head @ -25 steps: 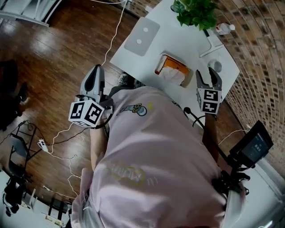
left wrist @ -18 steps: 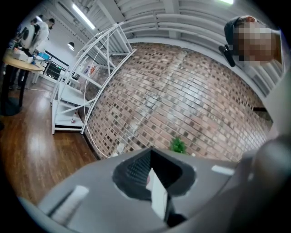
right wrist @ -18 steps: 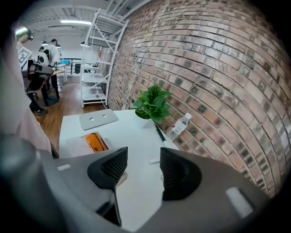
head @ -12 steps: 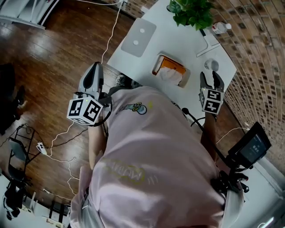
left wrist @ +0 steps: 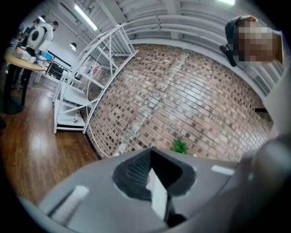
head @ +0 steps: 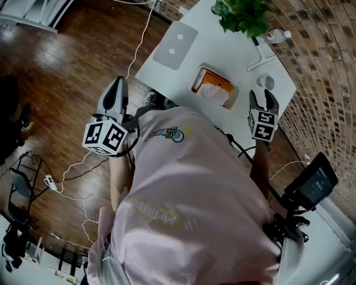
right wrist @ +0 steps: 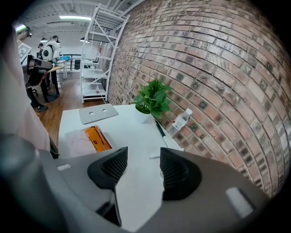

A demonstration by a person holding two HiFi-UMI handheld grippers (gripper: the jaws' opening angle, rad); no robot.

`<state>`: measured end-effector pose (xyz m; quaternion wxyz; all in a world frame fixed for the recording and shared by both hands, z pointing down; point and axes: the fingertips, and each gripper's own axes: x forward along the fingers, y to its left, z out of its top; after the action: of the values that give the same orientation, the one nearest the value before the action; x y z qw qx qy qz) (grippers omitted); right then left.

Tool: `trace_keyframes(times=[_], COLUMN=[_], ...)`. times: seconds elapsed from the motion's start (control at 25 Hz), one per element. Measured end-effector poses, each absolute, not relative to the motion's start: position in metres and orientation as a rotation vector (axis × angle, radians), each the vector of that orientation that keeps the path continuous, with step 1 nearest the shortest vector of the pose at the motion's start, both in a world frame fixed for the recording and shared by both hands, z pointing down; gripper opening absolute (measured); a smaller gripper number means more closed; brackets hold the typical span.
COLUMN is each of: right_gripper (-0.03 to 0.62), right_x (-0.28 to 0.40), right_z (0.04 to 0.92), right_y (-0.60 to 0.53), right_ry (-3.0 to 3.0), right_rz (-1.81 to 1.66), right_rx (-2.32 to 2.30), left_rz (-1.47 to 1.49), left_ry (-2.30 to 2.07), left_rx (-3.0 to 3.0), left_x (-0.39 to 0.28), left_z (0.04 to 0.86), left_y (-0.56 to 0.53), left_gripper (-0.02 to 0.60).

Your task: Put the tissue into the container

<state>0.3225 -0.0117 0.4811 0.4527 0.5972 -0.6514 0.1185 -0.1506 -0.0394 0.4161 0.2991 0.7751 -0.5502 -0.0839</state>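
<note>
An orange tissue pack (head: 214,84) lies on the white table (head: 222,53) with a crumpled white tissue (head: 213,94) at its near end; the right gripper view shows the pack (right wrist: 97,139) and tissue (right wrist: 76,142) at the left. My right gripper (head: 262,98) hovers over the table's right part, jaws open with nothing between them (right wrist: 141,166), just short of a small round white object (head: 266,82). My left gripper (head: 115,92) hangs off the table over the wooden floor, its jaws shut together (left wrist: 152,175); a pale sliver shows at their seam.
A flat grey piece with two holes (head: 175,44) lies at the table's far left. A potted plant (head: 242,14), a plastic bottle (head: 278,36) and a white strip (head: 261,58) stand by the brick wall. Cables (head: 83,167) trail over the floor. A monitor (head: 314,181) sits at the right.
My right gripper has edged slightly forward toward the small round object and its jaws look a little less spread. The left gripper has hardly moved.
</note>
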Motion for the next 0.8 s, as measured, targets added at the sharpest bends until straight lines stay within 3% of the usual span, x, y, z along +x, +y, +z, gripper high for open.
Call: trace_keyframes(times=[0.4,0.48,0.8], right_gripper=[0.224,0.186,0.186], right_x=[0.329,0.328,0.337], right_z=[0.496,0.518,0.642], right_y=[-0.007,0.005,0.089], right_ry=[-1.556,-1.526,-1.461], right_rz=[0.305,0.367,0.733], right_rx=[1.421,1.300,0.902], left_rz=[-0.194,-0.208,-0.176], left_ry=[-1.476,-1.475,-1.491], left_rx=[2.034,2.040,2.018], left_x=[-0.152,-0.152,-0.156], left_z=[0.415,0.417,0.414], left_y=[-0.036,-0.035,-0.032], left_gripper=[0.005,0.005,0.005])
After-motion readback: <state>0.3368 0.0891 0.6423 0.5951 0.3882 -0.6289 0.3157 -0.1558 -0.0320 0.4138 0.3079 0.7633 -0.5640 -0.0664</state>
